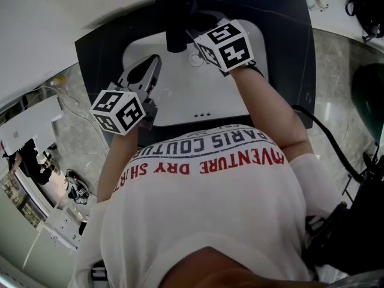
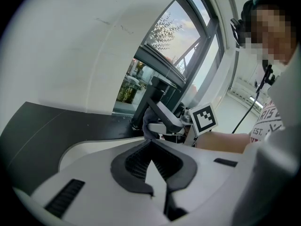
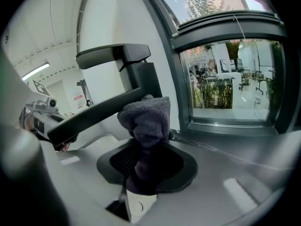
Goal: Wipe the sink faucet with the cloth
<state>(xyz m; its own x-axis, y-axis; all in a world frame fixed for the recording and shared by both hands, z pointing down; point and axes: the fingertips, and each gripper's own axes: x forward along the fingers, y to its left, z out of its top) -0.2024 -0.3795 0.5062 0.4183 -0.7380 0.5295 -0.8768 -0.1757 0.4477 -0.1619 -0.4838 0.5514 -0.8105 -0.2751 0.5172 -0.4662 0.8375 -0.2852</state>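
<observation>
A black faucet (image 1: 174,17) stands at the far rim of the white sink (image 1: 180,104). My right gripper (image 1: 193,38) is shut on a dark grey cloth (image 3: 146,119), which is bunched against the underside of the faucet's spout (image 3: 94,112). The cloth hides its fingertips. From the left gripper view, the cloth (image 2: 149,121) shows beside the faucet (image 2: 160,91), with the right gripper (image 2: 165,125) holding it. My left gripper (image 1: 156,62) hovers over the basin's left side, apart from the faucet; its tips (image 2: 151,144) meet with nothing between them.
The sink sits in a black counter (image 1: 96,53) against a white wall, with a window (image 3: 225,79) behind the faucet. The drain (image 1: 195,59) lies under the spout. A black cable (image 1: 330,140) runs down the right side.
</observation>
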